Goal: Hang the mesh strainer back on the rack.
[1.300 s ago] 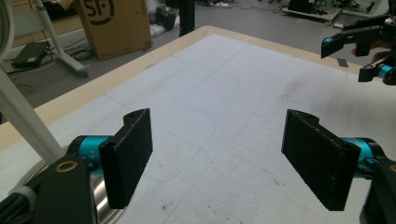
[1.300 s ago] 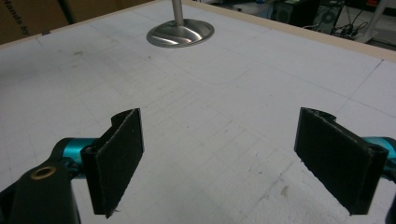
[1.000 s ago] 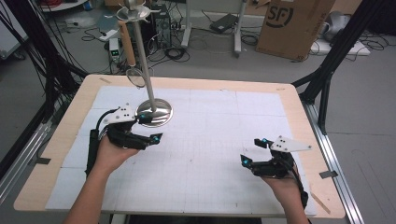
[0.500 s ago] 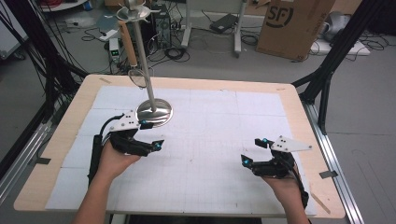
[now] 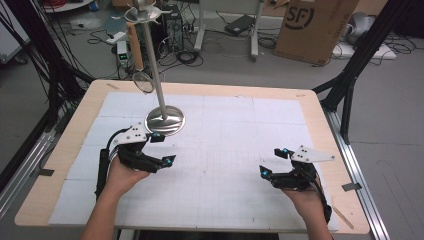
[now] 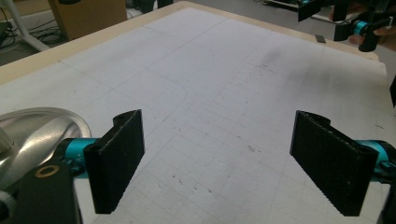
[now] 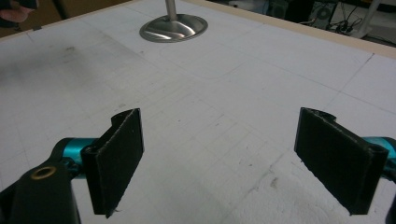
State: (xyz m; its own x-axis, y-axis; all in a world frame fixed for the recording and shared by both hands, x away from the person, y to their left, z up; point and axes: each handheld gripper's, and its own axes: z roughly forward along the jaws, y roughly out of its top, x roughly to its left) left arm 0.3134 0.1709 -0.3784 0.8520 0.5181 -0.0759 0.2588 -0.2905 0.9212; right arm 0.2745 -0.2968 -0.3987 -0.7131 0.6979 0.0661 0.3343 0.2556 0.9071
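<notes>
Metal stand (image 5: 164, 118) with its round base sits on the white mat of the table (image 5: 310, 107) in the high view, its pole rising toward the far left corner. The left gripper (image 5: 161, 148) lies just in front of that base, near it but apart; a second ago it was closer against the base, and it has since drawn back a little toward the person. Its jaws have just been opening and now stand wide with nothing between them. The right gripper (image 5: 272, 162) rests at the near right of the mat, well apart from the stand, where it was before, jaws spread and empty.

Left gripper view: the left gripper (image 6: 217, 158) shows two black pads far apart over bare mat, and the edge of the stand (image 6: 32, 133) base shines at the left, beside the left pad and outside the gap.

Right gripper view: the right gripper (image 7: 219, 161) holds its pads equally wide over empty mat, and the stand (image 7: 173, 27) base sits far off at the top.
</notes>
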